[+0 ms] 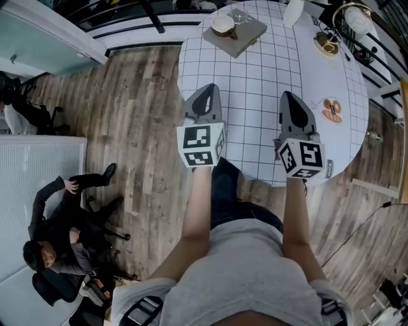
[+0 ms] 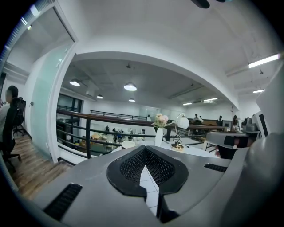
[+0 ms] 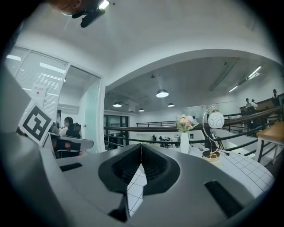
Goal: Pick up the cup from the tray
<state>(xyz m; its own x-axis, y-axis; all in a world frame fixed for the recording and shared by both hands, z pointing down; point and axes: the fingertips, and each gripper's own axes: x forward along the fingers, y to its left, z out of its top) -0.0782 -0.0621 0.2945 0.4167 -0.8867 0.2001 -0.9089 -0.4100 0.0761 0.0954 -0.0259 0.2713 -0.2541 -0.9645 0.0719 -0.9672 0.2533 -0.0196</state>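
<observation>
Held low in the middle of the frame, the left gripper [image 1: 208, 90] and the right gripper [image 1: 289, 95] hover over the near edge of the white gridded bench [image 1: 268, 76], both jaws closed and empty. At top centre, the cup [image 1: 223, 25] sits on its grey tray [image 1: 250, 37], well apart from both. A vase [image 3: 184, 142] and a lamp [image 3: 212, 133] stand farther back.

Bare gridded tabletop [image 1: 255, 83] ahead, tray [image 1: 245, 37] at far edge, lamp [image 1: 327, 43] far right

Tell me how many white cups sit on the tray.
1: the white cup on the tray, left side, at the far end of the table. A clear glass stands beside it.
</observation>
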